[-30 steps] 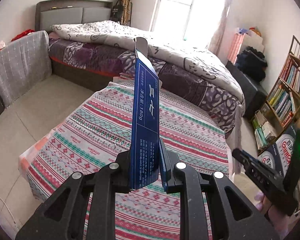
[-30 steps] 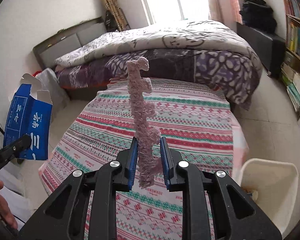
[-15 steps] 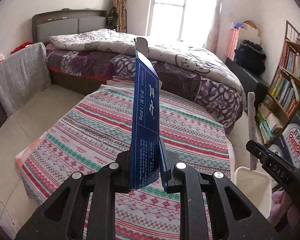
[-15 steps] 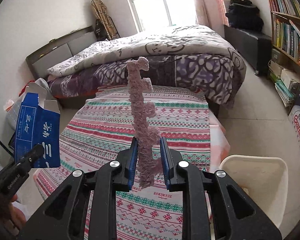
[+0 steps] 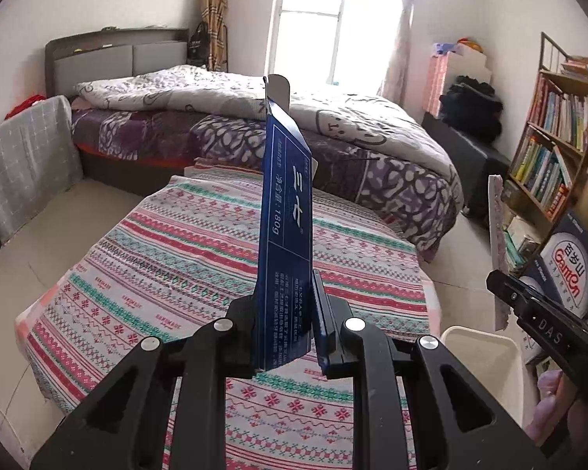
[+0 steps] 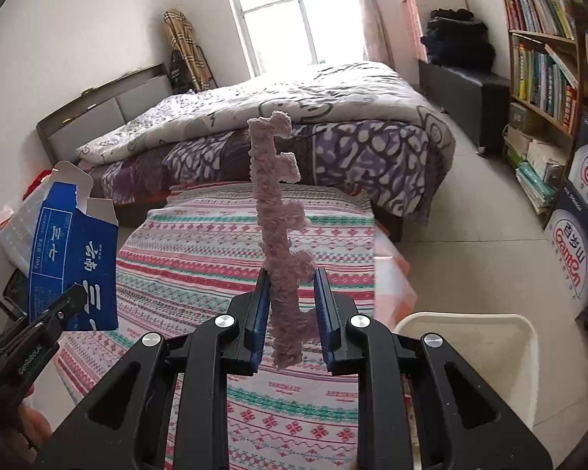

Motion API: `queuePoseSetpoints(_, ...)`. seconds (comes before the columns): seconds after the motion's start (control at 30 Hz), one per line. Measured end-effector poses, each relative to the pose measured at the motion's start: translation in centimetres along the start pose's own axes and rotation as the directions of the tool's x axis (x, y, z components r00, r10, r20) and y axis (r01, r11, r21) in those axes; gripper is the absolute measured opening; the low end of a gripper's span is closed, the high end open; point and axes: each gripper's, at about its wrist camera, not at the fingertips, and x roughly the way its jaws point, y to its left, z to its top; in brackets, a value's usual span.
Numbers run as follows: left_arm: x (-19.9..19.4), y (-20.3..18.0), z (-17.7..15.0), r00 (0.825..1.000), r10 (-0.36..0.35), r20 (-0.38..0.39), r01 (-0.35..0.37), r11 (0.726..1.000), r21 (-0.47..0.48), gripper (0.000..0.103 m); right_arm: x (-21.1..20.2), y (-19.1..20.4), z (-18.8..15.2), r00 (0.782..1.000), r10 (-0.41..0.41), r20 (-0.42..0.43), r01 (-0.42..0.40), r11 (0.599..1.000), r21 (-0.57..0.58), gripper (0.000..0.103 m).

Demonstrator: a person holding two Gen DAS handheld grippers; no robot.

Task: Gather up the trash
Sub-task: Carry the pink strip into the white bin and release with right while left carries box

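Two pieces of trash, one per hand. Left gripper (image 5: 284, 327) fingers pinch the blue carton (image 5: 286, 235) at its lower end; right gripper (image 6: 292, 323) fingers clamp a pink fuzzy strip (image 6: 280, 231). Each long axis stands upright, clear of the striped table (image 5: 176, 258). Both seem bound for the white bin (image 6: 474, 344) beside it.

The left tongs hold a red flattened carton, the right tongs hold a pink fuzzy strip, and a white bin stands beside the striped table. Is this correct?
Not quite: the flattened carton in the left tongs is blue, not red, as the left wrist view shows. The right tongs do hold the pink fuzzy strip, and the white bin stands beside the striped table.
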Motion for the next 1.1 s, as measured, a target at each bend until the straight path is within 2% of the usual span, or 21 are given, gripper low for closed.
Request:
queuePoseSetpoints(0.67, 0.2, -6.4, -1.3, 0.996, -0.085, -0.004, 0.085, 0.99, 0.114, 0.021, -2.7, -6.7, 0.4, 0.995, -0.102, 0.01, 0.101, 0.991, 0.091, 0.021)
queuePoseSetpoints(1.1, -0.3, -11.0, -2.6, 0.988, -0.152, -0.006, 0.151, 0.968, 0.199, 0.021, -4.5, -11.6, -0.7, 0.979, -0.196, -0.05, 0.202, 0.967, 0.154, 0.022)
